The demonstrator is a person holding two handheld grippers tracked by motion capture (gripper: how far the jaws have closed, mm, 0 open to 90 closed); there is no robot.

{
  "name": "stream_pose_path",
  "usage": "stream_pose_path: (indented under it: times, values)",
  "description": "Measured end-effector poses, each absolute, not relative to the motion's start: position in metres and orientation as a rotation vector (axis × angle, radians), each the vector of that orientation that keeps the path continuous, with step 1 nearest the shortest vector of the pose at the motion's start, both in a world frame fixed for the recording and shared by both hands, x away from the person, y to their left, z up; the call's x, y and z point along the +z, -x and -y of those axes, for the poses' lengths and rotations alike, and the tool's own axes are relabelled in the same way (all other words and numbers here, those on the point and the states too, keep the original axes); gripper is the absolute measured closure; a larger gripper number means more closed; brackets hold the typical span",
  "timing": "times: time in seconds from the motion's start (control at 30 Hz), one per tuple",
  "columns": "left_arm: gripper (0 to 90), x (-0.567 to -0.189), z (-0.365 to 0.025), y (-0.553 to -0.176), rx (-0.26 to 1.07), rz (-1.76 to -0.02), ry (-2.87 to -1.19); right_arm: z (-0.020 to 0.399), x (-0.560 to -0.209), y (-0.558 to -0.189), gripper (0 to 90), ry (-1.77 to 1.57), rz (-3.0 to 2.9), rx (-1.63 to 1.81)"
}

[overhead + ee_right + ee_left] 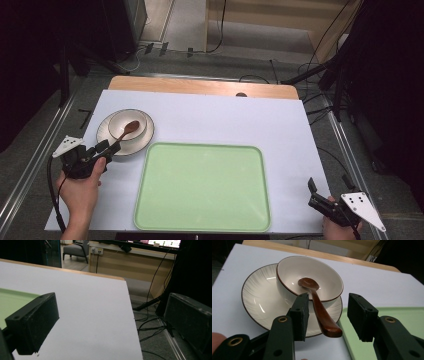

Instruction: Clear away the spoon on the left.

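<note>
Bring your left gripper (328, 315) a touch forward so the spoon (319, 308) handle sits square between the fingers (299, 315) before you squeeze; they stand spread, one on each side of it, and seem not to press it yet. Pinch near the handle's end and lift straight up. The spoon is glossy brown, its head in the bowl (309, 277) on the plate (259, 300), handle over the rim. Your right gripper (320, 197) rests with fingers spread at the bench (280, 125) edge
</note>
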State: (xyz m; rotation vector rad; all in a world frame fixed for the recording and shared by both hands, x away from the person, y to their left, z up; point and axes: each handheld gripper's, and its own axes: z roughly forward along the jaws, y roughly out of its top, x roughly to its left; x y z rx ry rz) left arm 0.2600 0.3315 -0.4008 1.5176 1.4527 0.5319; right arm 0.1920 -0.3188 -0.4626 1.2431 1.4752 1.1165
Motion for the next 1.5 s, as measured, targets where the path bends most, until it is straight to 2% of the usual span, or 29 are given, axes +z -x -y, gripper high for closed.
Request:
stream_pose_path:
  times: [0.43, 0.57, 0.63, 0.73, 0.93, 1.5]
  values:
    - [57.4, -0.414, -0.352, -0.274, 0.346, -1.547, -1.427, 0.313, -0.464, -0.192, 0.0, -1.205, -1.506, 1.122]
    - [63.2, -0.416, -0.355, -0.274, 0.321, -1.543, -1.400, 0.312, -0.465, -0.193, 0.0, -1.214, -1.506, 1.125]
    - [69.5, -0.416, -0.355, -0.273, 0.324, -1.548, -1.380, 0.313, -0.465, -0.194, 0.0, -1.208, -1.509, 1.122]
    - [77.0, -0.416, -0.353, -0.271, 0.361, -1.560, -1.381, 0.312, -0.466, -0.194, 0.0, -1.213, -1.510, 1.121]
    - [84.6, -0.413, -0.349, -0.267, 0.455, -1.547, -1.386, 0.313, -0.467, -0.195, 0.0, -1.217, -1.512, 1.118]
    - [85.0, -0.397, -0.345, -0.253, 0.619, -1.450, -1.392, 0.314, -0.466, -0.194, 0.0, -1.219, -1.504, 1.117]
